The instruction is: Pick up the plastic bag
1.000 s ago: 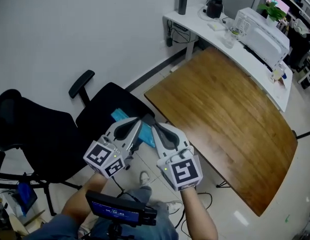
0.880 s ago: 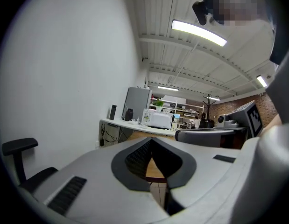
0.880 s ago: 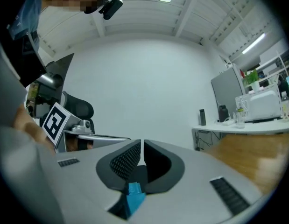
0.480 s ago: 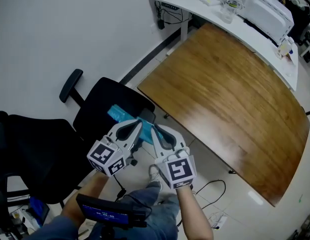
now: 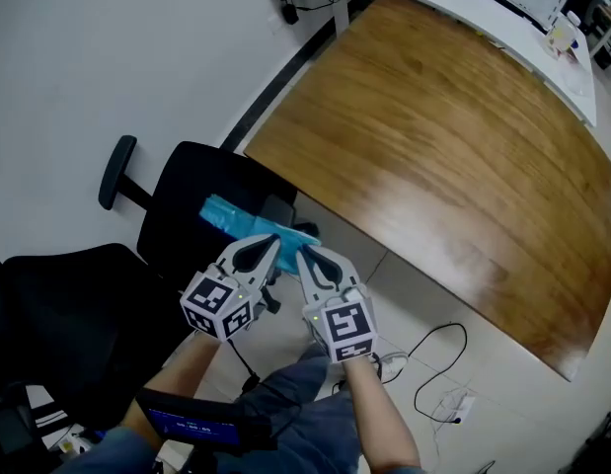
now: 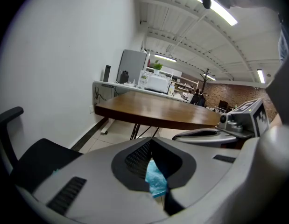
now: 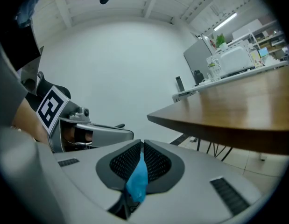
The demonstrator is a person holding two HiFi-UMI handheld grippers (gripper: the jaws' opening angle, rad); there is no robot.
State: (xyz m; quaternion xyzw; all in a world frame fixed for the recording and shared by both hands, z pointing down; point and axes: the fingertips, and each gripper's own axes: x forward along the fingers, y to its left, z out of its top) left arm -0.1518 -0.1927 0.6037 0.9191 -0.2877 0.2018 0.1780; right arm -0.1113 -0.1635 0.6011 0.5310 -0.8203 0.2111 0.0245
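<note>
The light blue plastic bag (image 5: 248,223) stretches from the two grippers' tips out over the black chair seat (image 5: 182,205). Whether it rests on the seat or hangs just above it I cannot tell. My left gripper (image 5: 271,246) is shut on the bag's near edge, and a blue fold (image 6: 156,178) shows pinched between its pads. Right beside it, my right gripper (image 5: 301,255) is also shut on the bag, with a blue strip (image 7: 137,180) squeezed between its pads. In both gripper views the jaws meet with only the bag between them.
A large wooden table (image 5: 453,136) fills the right side, its near corner close to the grippers. The chair's armrest (image 5: 115,171) sticks out at left. A white desk (image 5: 483,3) with appliances runs along the top. Cables (image 5: 438,363) lie on the tiled floor. A dark device (image 5: 201,428) sits at the person's lap.
Both grippers have sunk together with the bag toward the chair seat, staying side by side. The head view has tilted down, so the table and desk have slid up in the picture.
</note>
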